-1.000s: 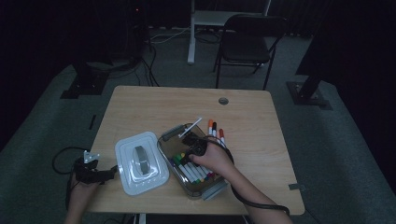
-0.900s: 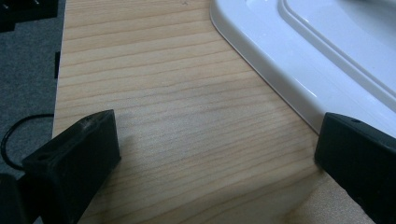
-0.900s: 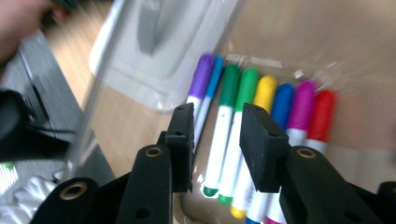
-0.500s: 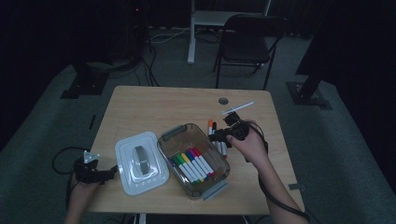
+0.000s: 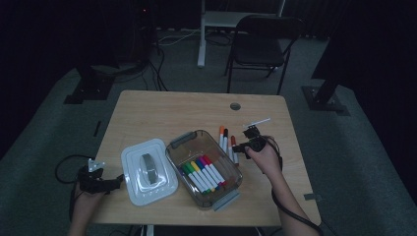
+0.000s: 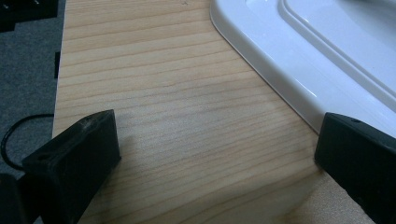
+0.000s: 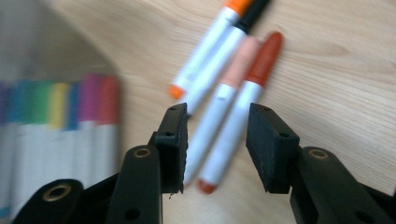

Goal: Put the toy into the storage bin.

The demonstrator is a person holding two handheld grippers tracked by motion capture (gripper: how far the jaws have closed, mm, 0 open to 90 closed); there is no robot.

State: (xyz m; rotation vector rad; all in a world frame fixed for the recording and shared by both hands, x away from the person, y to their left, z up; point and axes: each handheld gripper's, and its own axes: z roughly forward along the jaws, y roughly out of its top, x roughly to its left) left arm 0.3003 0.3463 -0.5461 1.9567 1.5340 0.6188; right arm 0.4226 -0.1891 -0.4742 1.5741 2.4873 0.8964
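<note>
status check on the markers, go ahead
Right hand-held gripper open over the loose markers, jaws just opening, nothing gripped. Left hand-held gripper open beside white lid. Nothing blocking.

- Left gripper (image 5: 119,180): sits at the 8 o'clock part of the high view, held by the left hand (image 5: 88,196), pointing toward 3 o'clock. Jaws stand wide apart with nothing between them.
- Right gripper (image 5: 235,147): sits at 3 o'clock of centre, held by the right hand (image 5: 265,156), forearm entering from 5 o'clock. Jaws partly apart, having just been opening; pads press on nothing.
</note>
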